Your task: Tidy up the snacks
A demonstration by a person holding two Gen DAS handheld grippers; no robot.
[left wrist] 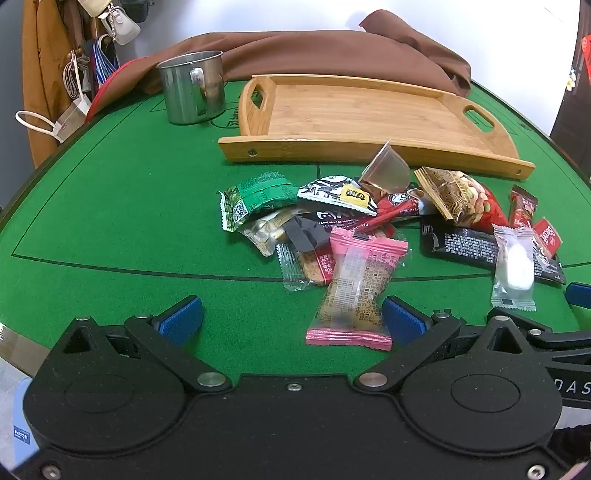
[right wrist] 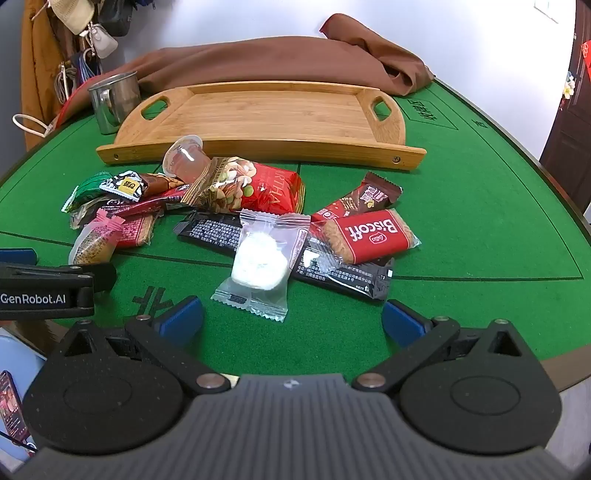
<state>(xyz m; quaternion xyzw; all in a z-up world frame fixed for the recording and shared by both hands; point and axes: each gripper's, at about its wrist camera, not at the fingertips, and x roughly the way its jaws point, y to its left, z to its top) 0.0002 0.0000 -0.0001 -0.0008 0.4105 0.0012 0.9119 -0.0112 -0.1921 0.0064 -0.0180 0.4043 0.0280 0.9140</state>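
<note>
A pile of wrapped snacks lies on the green felt table (left wrist: 110,206) in front of an empty bamboo tray (left wrist: 362,110), also in the right wrist view (right wrist: 266,110). My left gripper (left wrist: 291,317) is open; a pink-ended snack packet (left wrist: 354,291) lies just ahead between its blue fingertips (left wrist: 181,319). My right gripper (right wrist: 291,319) is open; a clear packet with a white sweet (right wrist: 260,262) lies just ahead of it. Nearby lie a red Biscoff packet (right wrist: 365,236), a red nut bag (right wrist: 258,190), a long black packet (right wrist: 332,266) and a jelly cup (right wrist: 184,158).
A steel mug (left wrist: 192,88) stands left of the tray. Brown cloth (left wrist: 332,55) is heaped behind the tray. Bags hang by the wall at far left (left wrist: 118,22). The left gripper's body shows at the left edge of the right wrist view (right wrist: 48,291).
</note>
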